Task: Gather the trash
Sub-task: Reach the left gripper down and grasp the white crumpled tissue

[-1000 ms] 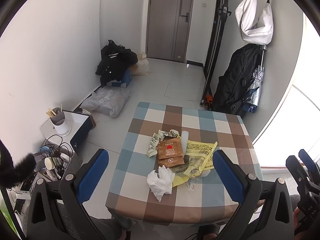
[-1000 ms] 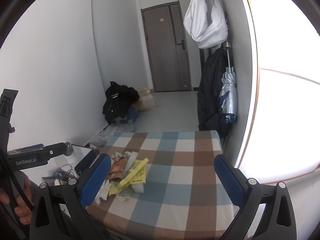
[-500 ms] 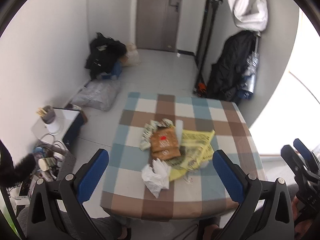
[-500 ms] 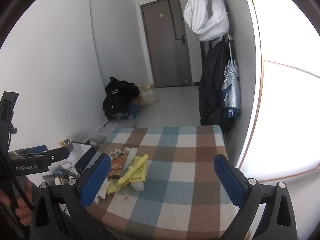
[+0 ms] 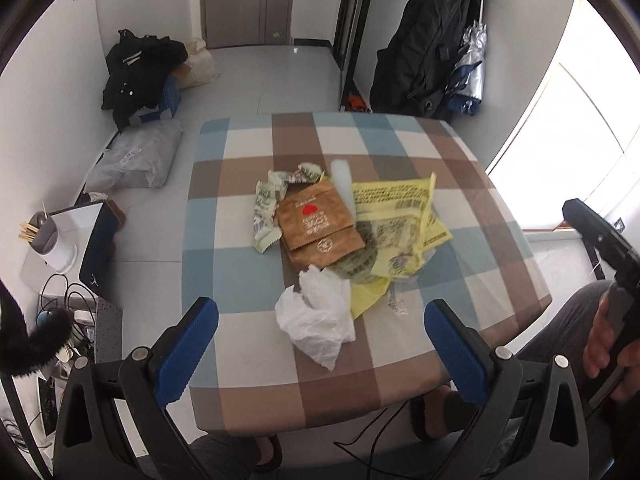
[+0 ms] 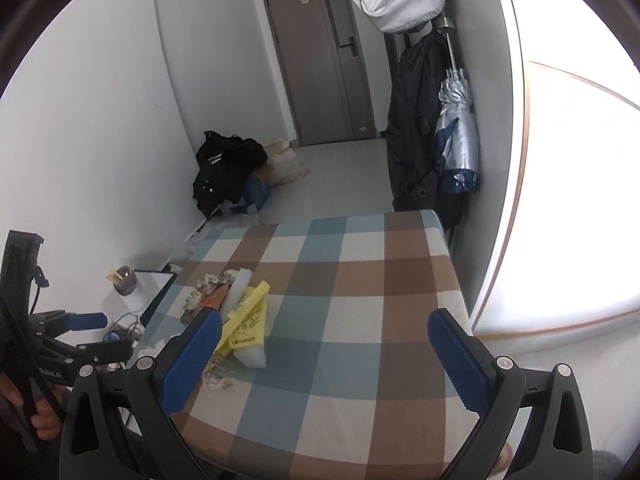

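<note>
Left gripper wide, empty, above crumpled white plastic bag (yellow printed bag beside), right gripper wide over checked tablecloth.

The bench fills the middle of the left wrist frame, with the trash heaped at its centre. A paper bag lies mid-heap; wrappers sit to its left, a printed bag to its right, a tube between the two bags at the top. A crumpled bag lies below the paper bag, touching it. At the frame's left, on the floor, a sack rests beside the bench; a cup stands lower left.
</note>
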A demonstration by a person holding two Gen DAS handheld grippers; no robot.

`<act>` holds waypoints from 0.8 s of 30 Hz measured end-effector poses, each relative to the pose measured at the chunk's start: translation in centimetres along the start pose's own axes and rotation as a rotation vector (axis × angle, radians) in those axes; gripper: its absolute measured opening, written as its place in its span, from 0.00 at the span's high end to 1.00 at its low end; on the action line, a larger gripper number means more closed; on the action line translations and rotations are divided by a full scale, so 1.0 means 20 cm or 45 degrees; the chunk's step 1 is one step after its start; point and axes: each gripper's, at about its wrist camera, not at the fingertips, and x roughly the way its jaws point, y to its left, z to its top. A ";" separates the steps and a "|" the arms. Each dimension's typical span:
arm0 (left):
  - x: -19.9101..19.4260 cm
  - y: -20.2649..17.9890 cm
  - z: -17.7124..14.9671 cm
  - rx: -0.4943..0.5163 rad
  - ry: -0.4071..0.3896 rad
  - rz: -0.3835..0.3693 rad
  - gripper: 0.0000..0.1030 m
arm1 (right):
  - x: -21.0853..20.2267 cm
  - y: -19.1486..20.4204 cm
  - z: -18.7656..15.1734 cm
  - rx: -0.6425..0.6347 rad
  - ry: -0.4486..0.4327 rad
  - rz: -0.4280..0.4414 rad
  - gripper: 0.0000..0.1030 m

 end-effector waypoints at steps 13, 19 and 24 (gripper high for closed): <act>0.17 0.11 -0.06 -0.095 0.169 -0.064 0.26 | 0.13 0.03 -0.01 -0.018 0.082 0.041 0.00; 0.20 0.13 -0.05 -0.150 0.171 -0.115 0.50 | 0.15 0.06 -0.02 -0.045 0.116 0.067 0.00; 0.25 0.15 -0.05 -0.186 0.231 -0.173 0.75 | 0.16 0.07 -0.03 -0.053 0.131 0.072 0.00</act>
